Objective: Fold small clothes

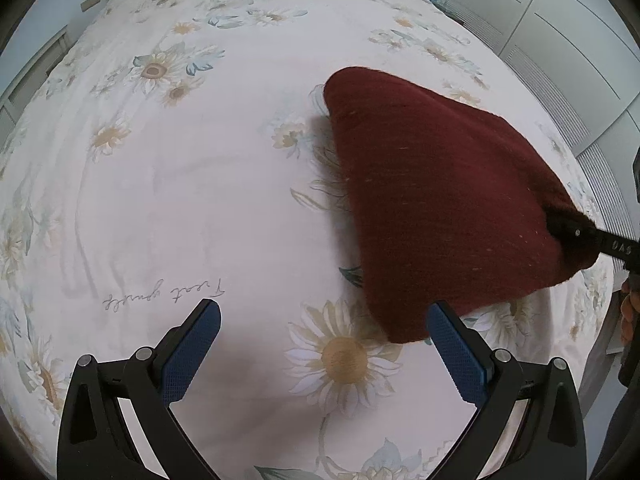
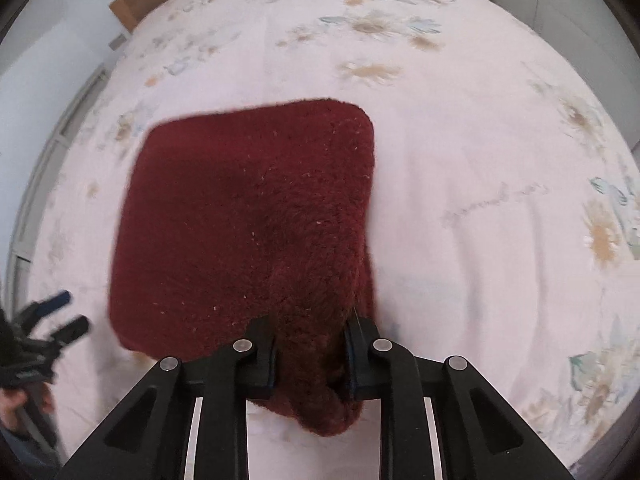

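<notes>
1. One bed [image 1: 168, 184] carries everything; its cover is pale and printed with daisies and a line of script.
2. One piece of clothing is in view: a dark red knitted garment [image 1: 436, 200], fuzzy and flecked with light specks. It lies toward the right side of the bed in the left wrist view, with one corner lifted clear of the cover.
3. Two grippers are in view, one per hand.
4. The left gripper [image 1: 322, 320] hangs over the near part of the bed, its jaws spread wide. Its blue pads [image 1: 188, 354] hold nothing. The right-hand pad sits just beside the garment's near corner; whether it touches the knit I cannot tell.
5. The right gripper [image 2: 310, 354] has its jaws drawn close together on a bunched fold at the garment's near edge, and the knit bulges out between and below them. The rest of the garment [image 2: 248, 216] spreads away from the jaws as a rough square over the bed.
6. At the left edge of the right wrist view the other gripper [image 2: 68, 316] shows small and blurred, with a hand [image 2: 16, 404] below it.
</notes>
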`<state>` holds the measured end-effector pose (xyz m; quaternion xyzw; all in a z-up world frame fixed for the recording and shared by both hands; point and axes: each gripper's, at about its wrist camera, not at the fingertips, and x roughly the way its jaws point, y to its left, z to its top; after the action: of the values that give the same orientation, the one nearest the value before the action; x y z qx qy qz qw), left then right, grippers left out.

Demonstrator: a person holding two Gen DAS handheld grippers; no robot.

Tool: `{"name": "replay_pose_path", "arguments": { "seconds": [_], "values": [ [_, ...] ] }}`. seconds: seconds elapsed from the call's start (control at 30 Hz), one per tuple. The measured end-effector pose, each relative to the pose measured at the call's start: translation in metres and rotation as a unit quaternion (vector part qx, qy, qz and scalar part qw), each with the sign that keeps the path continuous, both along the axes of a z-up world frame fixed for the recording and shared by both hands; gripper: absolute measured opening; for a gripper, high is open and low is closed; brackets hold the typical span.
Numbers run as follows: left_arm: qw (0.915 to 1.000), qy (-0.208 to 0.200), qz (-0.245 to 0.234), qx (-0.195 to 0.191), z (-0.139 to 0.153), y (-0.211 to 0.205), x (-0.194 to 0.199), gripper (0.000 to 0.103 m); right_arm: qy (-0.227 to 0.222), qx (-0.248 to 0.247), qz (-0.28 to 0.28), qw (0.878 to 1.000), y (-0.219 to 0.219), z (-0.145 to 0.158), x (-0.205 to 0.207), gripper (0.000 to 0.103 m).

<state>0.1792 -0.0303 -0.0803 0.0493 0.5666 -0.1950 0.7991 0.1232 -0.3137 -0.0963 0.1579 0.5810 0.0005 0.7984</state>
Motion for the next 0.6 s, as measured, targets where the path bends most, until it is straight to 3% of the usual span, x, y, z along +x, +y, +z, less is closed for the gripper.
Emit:
{"name": "replay_pose_path", "arguments": {
  "seconds": [0.17, 0.27, 0.3, 0.33, 0.6],
  "values": [
    [1.0000, 0.005, -0.002, 0.002, -0.003, -0.003, -0.001, 0.102, 0.005, 0.005, -0.002, 1.000, 0.001, -0.017, 0.002, 0.032],
    [1.0000, 0.008, 0.003, -0.002, -0.005, -0.003, 0.001, 0.102, 0.006, -0.016, -0.004, 1.000, -0.001, -0.013, 0.001, 0.053],
    [1.0000, 0.007, 0.003, -0.001, -0.005, -0.004, 0.003, 0.102, 0.009, -0.030, -0.005, 0.999, -0.001, -0.012, 0.001, 0.067],
    [1.0000, 0.007, 0.003, -0.001, -0.005, -0.004, 0.004, 0.102, 0.010, -0.032, -0.005, 0.999, -0.004, -0.010, -0.001, 0.071],
    [0.9999, -0.010, -0.011, -0.001, 0.007, -0.021, 0.027, 0.102, -0.007, -0.028, -0.014, 0.999, -0.006, 0.012, 0.003, 0.082]
  ]
}}
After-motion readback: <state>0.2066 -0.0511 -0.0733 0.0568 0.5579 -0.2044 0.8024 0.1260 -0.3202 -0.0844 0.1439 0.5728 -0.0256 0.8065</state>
